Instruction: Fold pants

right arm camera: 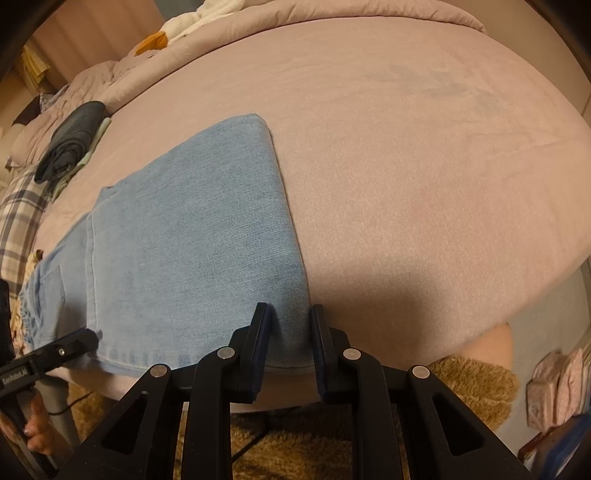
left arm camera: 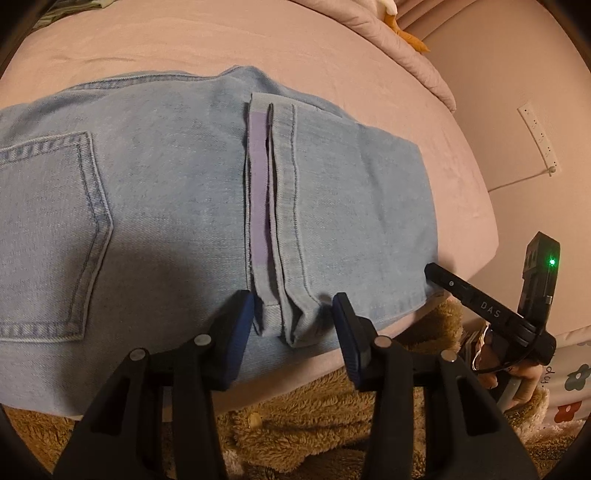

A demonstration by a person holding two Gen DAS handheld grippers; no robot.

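Observation:
Light blue jeans (left arm camera: 166, 192) lie folded on the pink bed, legs doubled back so the hems (left arm camera: 280, 221) lie across the seat beside a back pocket (left arm camera: 51, 240). My left gripper (left arm camera: 293, 310) is open, its jaws standing either side of the hem ends at the near edge. In the right wrist view the jeans (right arm camera: 199, 236) show as a flat folded panel. My right gripper (right arm camera: 290, 323) is open, straddling the fold's near right corner. Its black finger also shows in the left wrist view (left arm camera: 465, 290), touching the jeans' right corner.
The pink bed sheet (right arm camera: 406, 166) extends far and right. A rumpled comforter (right arm camera: 258, 22) lies at the back. A dark folded garment (right arm camera: 70, 147) and a plaid cloth (right arm camera: 18, 221) lie at the left. Brown shaggy rug (left arm camera: 314, 417) covers the floor below the bed edge.

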